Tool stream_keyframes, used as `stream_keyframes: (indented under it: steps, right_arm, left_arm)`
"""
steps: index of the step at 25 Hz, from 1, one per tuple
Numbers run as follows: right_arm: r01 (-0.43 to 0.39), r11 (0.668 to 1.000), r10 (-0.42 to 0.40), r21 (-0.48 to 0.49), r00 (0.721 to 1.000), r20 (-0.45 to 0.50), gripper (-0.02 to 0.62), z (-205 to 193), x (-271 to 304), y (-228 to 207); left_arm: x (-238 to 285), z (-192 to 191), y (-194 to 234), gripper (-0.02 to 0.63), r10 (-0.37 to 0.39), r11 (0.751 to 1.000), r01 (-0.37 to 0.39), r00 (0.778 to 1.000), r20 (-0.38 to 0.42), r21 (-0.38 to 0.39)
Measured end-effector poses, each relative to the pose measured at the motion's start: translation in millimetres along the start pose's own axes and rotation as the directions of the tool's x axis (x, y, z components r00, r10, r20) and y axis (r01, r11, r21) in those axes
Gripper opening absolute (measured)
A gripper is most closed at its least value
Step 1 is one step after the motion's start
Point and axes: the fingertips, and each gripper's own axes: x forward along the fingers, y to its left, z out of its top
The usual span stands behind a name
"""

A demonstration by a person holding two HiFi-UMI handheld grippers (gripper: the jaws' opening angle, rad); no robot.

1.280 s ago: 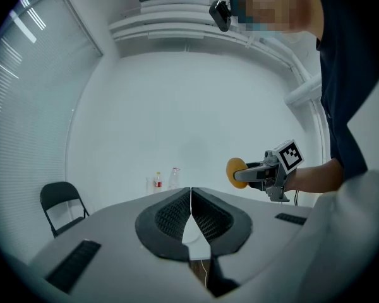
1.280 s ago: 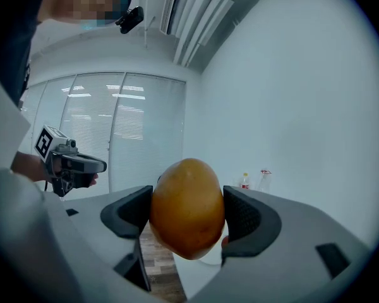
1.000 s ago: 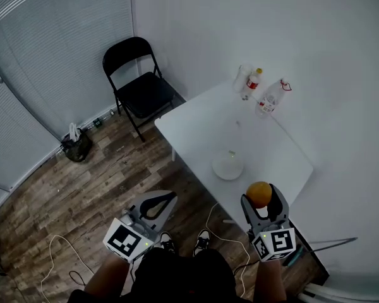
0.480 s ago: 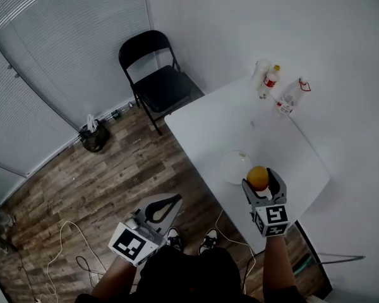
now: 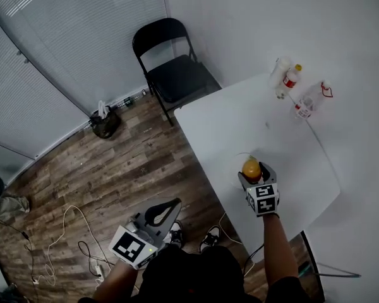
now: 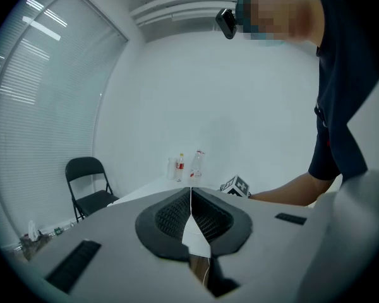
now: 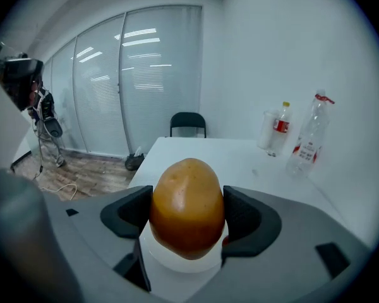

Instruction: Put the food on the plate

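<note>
Right claw (image 5: pixel 251 171): jaws part open, pads clamped on both flanks of the potato (image 7: pixel 187 201), which stands long axis up. The potato sits right over the white plate (image 7: pixel 172 264); can't tell if it touches. Left claw (image 6: pixel 191 202): jaws together, nothing in them, parked off the counter (image 5: pixel 240 122) above the wood floor (image 5: pixel 114 169).

Potato looks firm, smooth-skinned, middling weight and round, so likely to roll. The mid-flank grip seems right; I'd release low.

Plate is near the counter's front edge, so a roll that way could go overboard. Bottles (image 5: pixel 290 79) are at the far corner, well apart. Open counter all round.
</note>
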Motion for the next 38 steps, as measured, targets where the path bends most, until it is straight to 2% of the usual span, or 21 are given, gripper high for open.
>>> stream_keyframes:
  steps: [7, 12, 15, 20, 25, 30, 34, 35, 37, 38]
  right_arm:
    - [-0.032, 0.998, 0.025, -0.057, 0.993, -0.116, 0.362, -27.2, 41.4, 3.9]
    - [-0.021, 0.994, 0.001, -0.108, 0.983, -0.185, 0.362, -39.6, 55.9, 5.2]
    - [-0.017, 0.992, -0.008, -0.122, 0.979, -0.202, 0.362, -43.1, 60.5, 5.5]
    - [-0.052, 0.995, 0.032, -0.091, 0.978, -0.205, 0.362, -38.0, 63.1, 6.6]
    - [-0.019, 0.998, 0.013, -0.061, 0.996, -0.091, 0.365, -4.5, 37.4, 6.3]
    - [0.041, 0.999, -0.041, 0.003, 0.994, 0.104, 0.364, 52.2, -28.6, 9.8]
    - [0.073, 0.996, -0.081, 0.043, 0.963, 0.257, 0.355, 95.1, -93.1, 29.9]
    - [0.091, 0.994, -0.103, 0.055, 0.95, 0.296, 0.332, 105.4, -110.9, 34.3]
    - [0.127, 0.989, -0.148, 0.08, 0.916, 0.374, 0.217, 122.8, -147.1, 38.8]
    - [0.142, 0.986, -0.165, 0.086, 0.898, 0.409, 0.185, 128.2, -164.5, 39.3]
  left_arm:
    - [-2.8, -11.6, 11.5, 0.024, 0.039, 0.999, -0.04, 0.999, -0.024, -0.025]
    - [-8.3, -11.0, 18.2, 0.025, 0.056, 0.998, -0.056, 0.998, -0.01, -0.03]
    - [-10.9, -13.8, 22.5, 0.024, 0.064, 0.998, -0.065, 0.998, -0.018, -0.024]
    - [-14.0, -15.0, 23.5, 0.025, 0.063, 0.997, -0.063, 0.998, -0.012, -0.044]
    - [-17.9, -13.5, 26.5, 0.025, 0.049, 0.999, -0.049, 0.999, -0.02, -0.021]
    - [-15.3, 3.0, 15.0, 0.025, 0.001, 0.999, -0.001, 1.0, 0.021, -0.036]
    - [-23.3, 16.6, 8.2, 0.025, -0.049, 0.999, 0.049, 0.997, 0.052, 0.009]
    - [-25.5, 21.2, 5.8, 0.025, -0.065, 0.998, 0.064, 0.996, 0.062, 0.017]
    - [-26.3, 30.4, -1.6, 0.023, -0.097, 0.995, 0.094, 0.992, 0.083, 0.034]
    - [-25.8, 34.9, -6.1, 0.025, -0.112, 0.993, 0.109, 0.989, 0.092, 0.043]
